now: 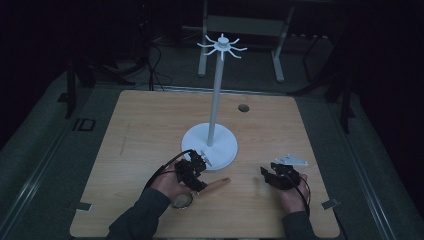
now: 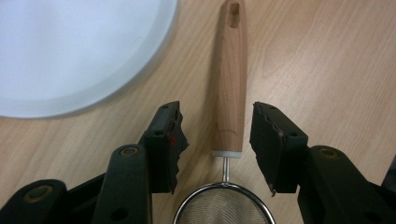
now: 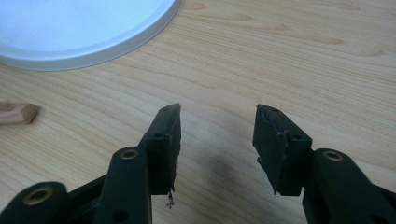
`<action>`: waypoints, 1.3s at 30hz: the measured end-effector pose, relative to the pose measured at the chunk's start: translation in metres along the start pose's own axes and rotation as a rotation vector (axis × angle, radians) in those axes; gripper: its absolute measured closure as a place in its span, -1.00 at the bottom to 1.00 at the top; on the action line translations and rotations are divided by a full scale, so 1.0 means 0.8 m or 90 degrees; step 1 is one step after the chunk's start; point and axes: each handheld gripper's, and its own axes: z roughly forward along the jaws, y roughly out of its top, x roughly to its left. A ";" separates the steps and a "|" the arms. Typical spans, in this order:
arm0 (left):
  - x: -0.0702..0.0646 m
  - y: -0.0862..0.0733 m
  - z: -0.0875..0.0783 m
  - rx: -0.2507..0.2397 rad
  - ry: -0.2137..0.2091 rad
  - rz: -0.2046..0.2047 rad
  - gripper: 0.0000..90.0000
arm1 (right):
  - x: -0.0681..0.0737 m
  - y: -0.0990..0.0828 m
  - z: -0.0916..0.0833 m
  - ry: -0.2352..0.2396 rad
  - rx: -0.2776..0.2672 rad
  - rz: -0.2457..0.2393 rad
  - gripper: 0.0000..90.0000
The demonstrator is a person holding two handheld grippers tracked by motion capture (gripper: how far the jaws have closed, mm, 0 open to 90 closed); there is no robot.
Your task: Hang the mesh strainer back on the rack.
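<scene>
Wooden tabletop [image 1: 140, 125], dim room. A white stand [image 1: 215, 100] sits mid-table: round base, tall pole, hook spokes on top.

Left gripper [image 1: 196, 170] hovers low over a small strainer [image 1: 200, 192] that lies flat on the tabletop just in front of the stand's base. In the left gripper view the strainer's wooden handle [image 2: 230, 74] runs straight up between the two black fingers [image 2: 166, 140], its hang-hole end pointing away and its metal-collar end level with the finger pads. The mesh bowl [image 2: 224, 207] shows at the bottom edge between the jaws, partly cut off. Fingers are apart, with a clear gap on both sides of the handle, no pad touching the wood. The handle is between them but not clamped. The stand's white base [image 2: 70, 51] fills the upper left of that view, near the handle but apart from it.

Right gripper [image 1: 272, 175] rests by the tabletop's right front, well apart from the strainer, grey plate on top. In the right gripper view its fingers [image 3: 166, 140] are spread wide over bare wood with nothing between them. The tip of the wooden handle [image 3: 17, 113] peeks in at the left edge and the stand base [image 3: 93, 32] sits upper left.

The person's sleeves come in from the bottom edge of the high view.
</scene>
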 end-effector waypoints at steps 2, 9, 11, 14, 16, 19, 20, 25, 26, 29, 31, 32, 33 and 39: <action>-0.001 0.002 0.002 0.009 0.000 0.000 0.19 | 0.000 0.000 0.000 -0.001 0.000 0.002 0.12; 0.000 0.006 0.011 0.049 -0.015 0.002 0.23 | -0.001 -0.001 -0.001 -0.001 0.002 0.006 0.12; 0.000 0.006 0.015 0.060 -0.017 0.002 0.24 | -0.001 -0.002 -0.001 -0.001 0.002 0.005 0.12; 0.001 0.006 0.021 0.078 -0.026 0.002 0.25 | -0.001 -0.002 -0.001 -0.002 0.002 0.005 0.12; 0.000 0.007 0.024 0.086 -0.031 0.000 0.26 | -0.002 -0.002 -0.001 -0.002 0.002 0.006 0.12; 0.000 0.008 0.030 0.100 -0.034 0.005 0.29 | -0.002 -0.002 -0.001 -0.002 0.002 0.007 0.12; -0.001 0.008 0.032 0.104 -0.036 0.003 0.30 | -0.002 -0.002 -0.001 -0.002 0.002 0.006 0.12; 0.002 0.007 0.040 0.125 -0.047 0.003 0.37 | -0.003 -0.002 -0.001 -0.003 0.002 0.008 0.11; 0.002 0.007 0.042 0.132 -0.050 0.003 0.38 | -0.003 -0.002 -0.001 -0.003 0.003 0.009 0.11; 0.001 0.007 0.046 0.145 -0.055 0.002 0.40 | -0.003 -0.003 -0.001 -0.004 0.004 0.009 0.11; 0.001 0.007 0.049 0.148 -0.056 -0.002 0.41 | -0.003 -0.003 -0.001 -0.003 0.005 0.008 0.11; 0.000 0.007 0.050 0.149 -0.055 -0.003 0.42 | -0.003 -0.003 -0.001 -0.003 0.005 0.008 0.11; 0.001 0.007 0.050 0.148 -0.055 -0.003 0.44 | -0.003 -0.003 -0.001 -0.003 0.005 0.008 0.11; 0.003 0.008 0.053 0.148 -0.054 -0.007 0.44 | -0.002 -0.003 0.000 -0.003 0.006 0.008 0.11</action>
